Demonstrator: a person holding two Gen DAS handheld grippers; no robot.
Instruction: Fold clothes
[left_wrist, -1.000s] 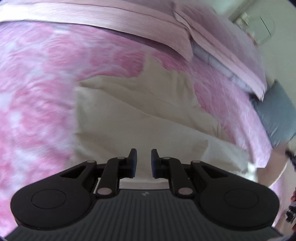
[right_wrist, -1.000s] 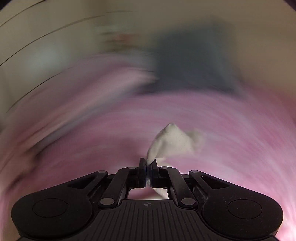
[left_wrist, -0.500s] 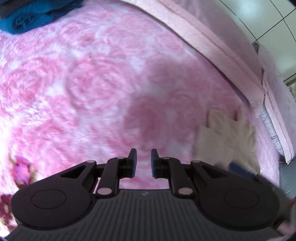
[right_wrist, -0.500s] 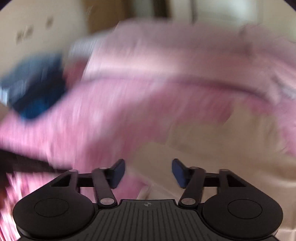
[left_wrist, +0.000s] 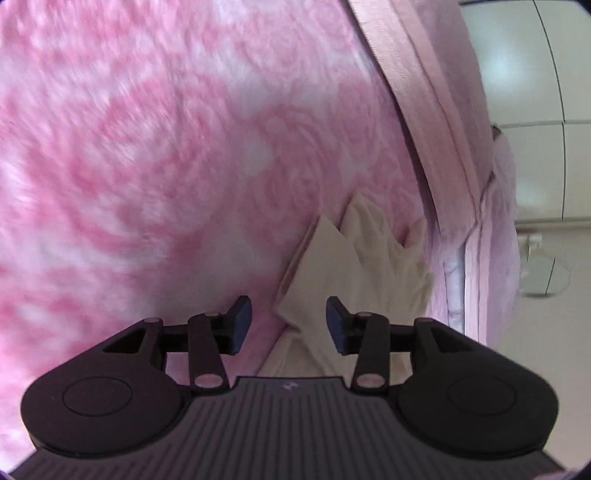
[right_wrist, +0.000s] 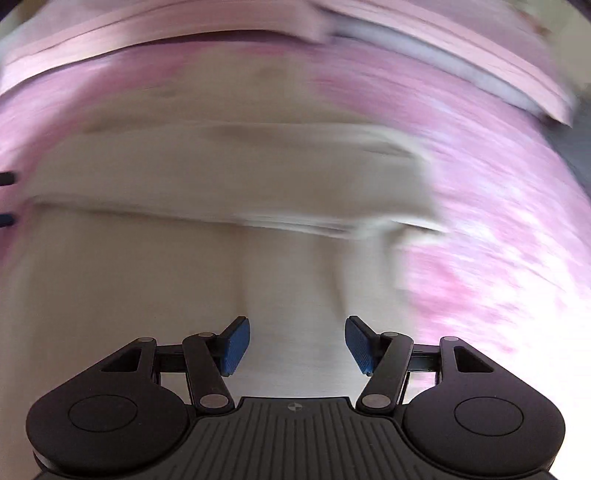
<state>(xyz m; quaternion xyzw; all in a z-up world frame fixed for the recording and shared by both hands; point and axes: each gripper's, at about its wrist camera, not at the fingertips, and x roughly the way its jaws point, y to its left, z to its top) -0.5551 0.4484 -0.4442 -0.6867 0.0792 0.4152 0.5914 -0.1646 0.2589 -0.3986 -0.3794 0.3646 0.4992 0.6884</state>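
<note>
A cream garment (left_wrist: 373, 266) lies partly folded on a pink rose-patterned blanket (left_wrist: 166, 147). In the left wrist view my left gripper (left_wrist: 289, 325) is open and empty, just above the garment's near corner. In the right wrist view the same cream garment (right_wrist: 184, 236) fills the middle, blurred by motion, with a folded layer across it. My right gripper (right_wrist: 297, 343) is open and empty, right above the cloth.
Pale pink pillows or folded bedding (left_wrist: 443, 110) run along the far edge of the bed, also seen in the right wrist view (right_wrist: 424, 40). A white tiled wall (left_wrist: 535, 92) stands beyond. The tips of the other gripper (right_wrist: 7, 199) show at the left edge.
My right gripper let go of the cream cloth and opened wide over the garment. My left gripper opened wider and swung back toward the garment's corner.
</note>
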